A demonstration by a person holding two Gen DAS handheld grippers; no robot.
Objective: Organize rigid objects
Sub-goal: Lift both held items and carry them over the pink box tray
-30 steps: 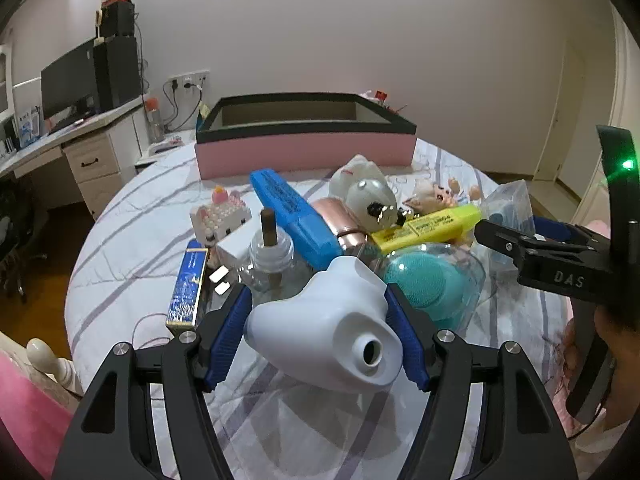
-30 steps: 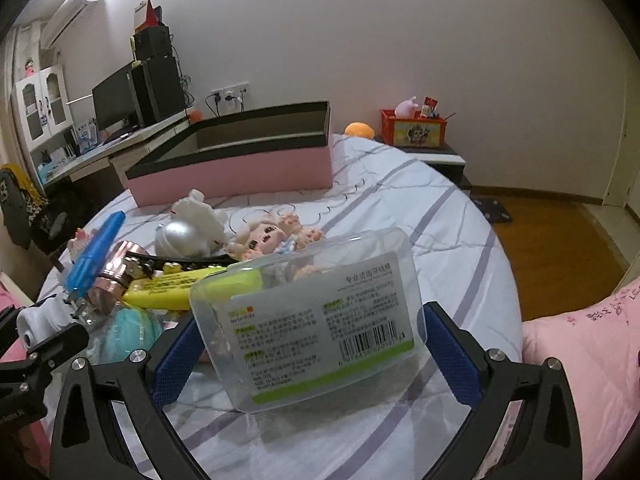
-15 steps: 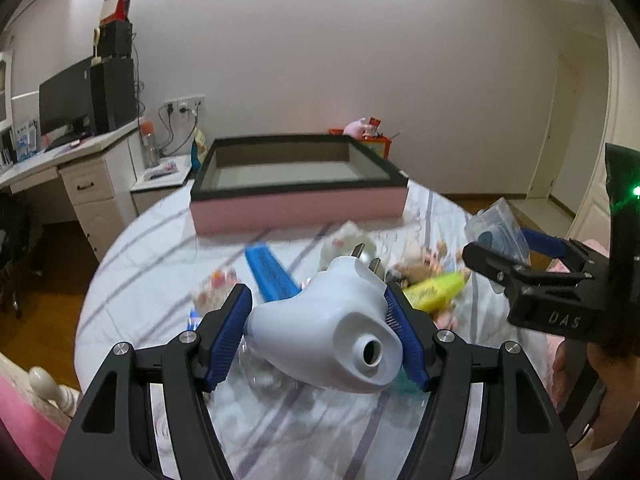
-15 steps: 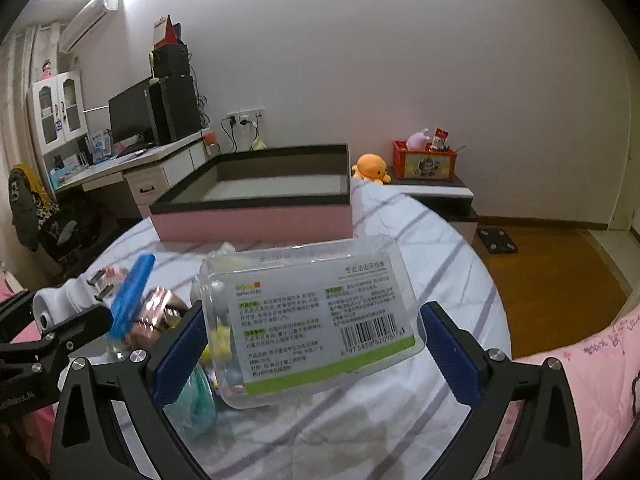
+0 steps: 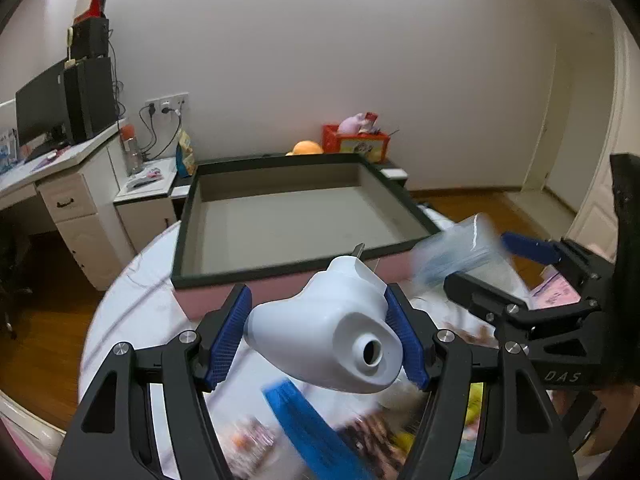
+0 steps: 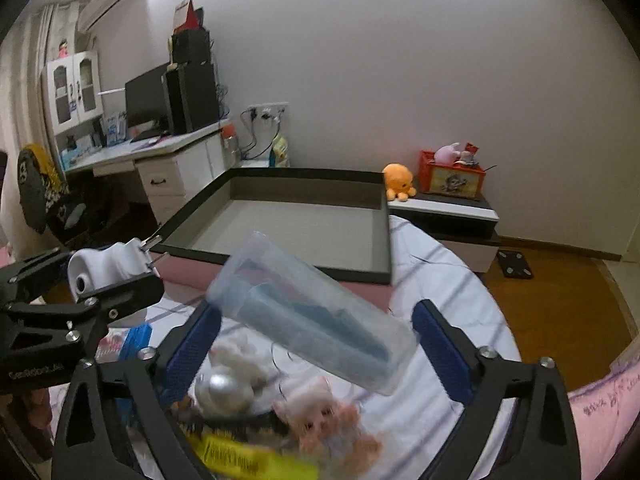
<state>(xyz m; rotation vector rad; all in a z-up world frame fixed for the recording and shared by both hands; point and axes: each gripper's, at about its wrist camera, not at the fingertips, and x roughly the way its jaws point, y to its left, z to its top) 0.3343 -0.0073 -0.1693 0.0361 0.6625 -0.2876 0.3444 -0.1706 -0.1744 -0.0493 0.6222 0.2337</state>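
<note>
My left gripper (image 5: 317, 312) is shut on a white plug-in device (image 5: 328, 344), its metal prongs pointing at the pink tray (image 5: 300, 266) just ahead. The tray has a dark rim (image 6: 280, 258) and a bare grey floor. My right gripper (image 6: 316, 332) carries a clear plastic box (image 6: 312, 316) with blue contents, tipped on a slant between the blue pads, short of the tray's near wall. Its jaws are closing on the box. In the left wrist view the same box (image 5: 456, 252) shows blurred at the right.
Below both grippers lies a pile on the striped round table (image 6: 440, 280): a blue bar (image 5: 312, 428), a yellow marker (image 6: 248, 460), a small doll (image 6: 320, 408), a silver figure (image 6: 224, 392). A desk (image 5: 60, 184) stands left, a low cabinet (image 6: 444, 208) behind the tray.
Both grippers have risen and moved toward the pink tray with their loads. The clear box has swung from label-up and level to a steep slant between the right fingers.
</note>
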